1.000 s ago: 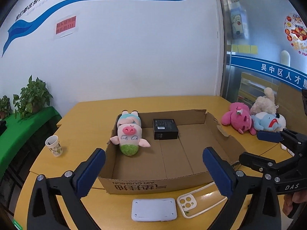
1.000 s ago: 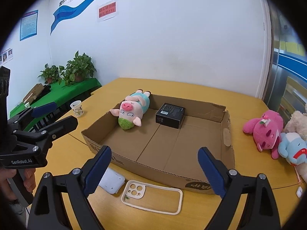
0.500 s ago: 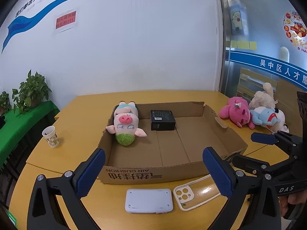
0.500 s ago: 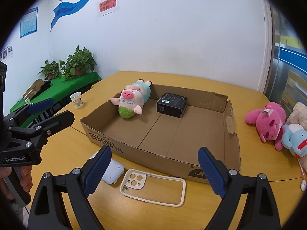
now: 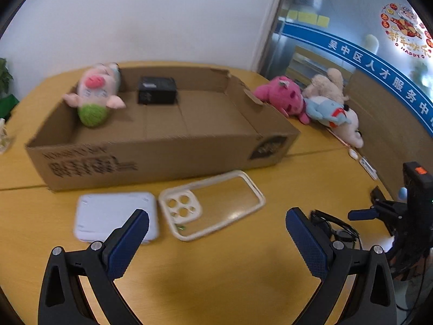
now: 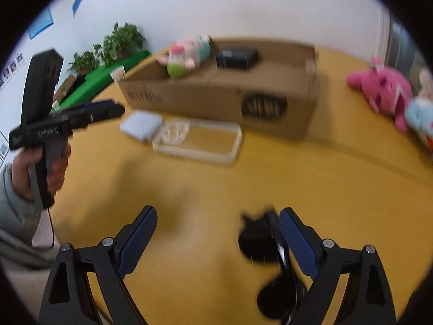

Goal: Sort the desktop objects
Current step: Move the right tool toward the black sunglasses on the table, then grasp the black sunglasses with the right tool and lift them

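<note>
Both grippers have dropped toward the tabletop since a second ago, jaws apart and empty: left gripper (image 5: 216,241) before the phone case (image 5: 213,203), right gripper (image 6: 217,241) beside dark sunglasses (image 6: 268,260). I'd judge pickups next, into the cardboard box (image 5: 162,151).

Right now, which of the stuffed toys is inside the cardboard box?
The pink pig plush with the green bib, at the box's far left corner. The magenta, beige and blue toys lie on the table.
</note>
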Demonstrator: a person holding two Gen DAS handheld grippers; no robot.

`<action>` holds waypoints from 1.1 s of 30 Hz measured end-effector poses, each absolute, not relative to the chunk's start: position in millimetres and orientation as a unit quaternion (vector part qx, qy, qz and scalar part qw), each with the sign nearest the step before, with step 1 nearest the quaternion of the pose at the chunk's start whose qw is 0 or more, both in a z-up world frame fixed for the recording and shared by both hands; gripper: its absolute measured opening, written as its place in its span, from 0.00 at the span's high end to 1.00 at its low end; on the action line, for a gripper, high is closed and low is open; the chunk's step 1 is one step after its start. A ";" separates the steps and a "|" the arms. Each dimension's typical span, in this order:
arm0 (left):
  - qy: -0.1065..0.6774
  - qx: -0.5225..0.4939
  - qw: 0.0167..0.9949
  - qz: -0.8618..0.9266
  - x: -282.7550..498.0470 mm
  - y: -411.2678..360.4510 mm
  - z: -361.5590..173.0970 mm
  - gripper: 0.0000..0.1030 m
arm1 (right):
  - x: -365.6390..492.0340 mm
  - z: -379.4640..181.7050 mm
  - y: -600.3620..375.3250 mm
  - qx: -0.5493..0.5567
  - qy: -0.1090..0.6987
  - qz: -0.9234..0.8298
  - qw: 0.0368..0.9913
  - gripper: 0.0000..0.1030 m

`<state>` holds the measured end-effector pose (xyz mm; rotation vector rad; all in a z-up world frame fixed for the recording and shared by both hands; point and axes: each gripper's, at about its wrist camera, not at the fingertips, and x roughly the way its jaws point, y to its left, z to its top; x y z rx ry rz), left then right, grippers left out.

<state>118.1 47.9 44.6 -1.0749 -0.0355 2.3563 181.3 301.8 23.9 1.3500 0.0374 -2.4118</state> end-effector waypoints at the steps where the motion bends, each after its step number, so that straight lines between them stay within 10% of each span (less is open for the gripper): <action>1: -0.014 -0.407 0.281 0.869 118.2 53.6 40.1 0.00 | 186.8 17.4 308.1 0.492 0.020 -0.853 0.173 0.11; 16: -0.022 -0.459 0.293 0.838 113.6 60.9 12.4 0.00 | 188.1 -25.4 266.0 0.515 0.050 -0.839 0.169 0.24; 27: -0.073 -0.484 0.341 0.803 113.7 58.4 5.3 0.03 | 167.9 -21.6 239.3 0.507 -0.034 -0.834 0.216 0.73; 33: -0.109 -0.513 0.395 0.754 114.1 69.3 -5.0 0.32 | 171.8 -21.8 239.3 0.508 -0.055 -0.828 0.229 0.74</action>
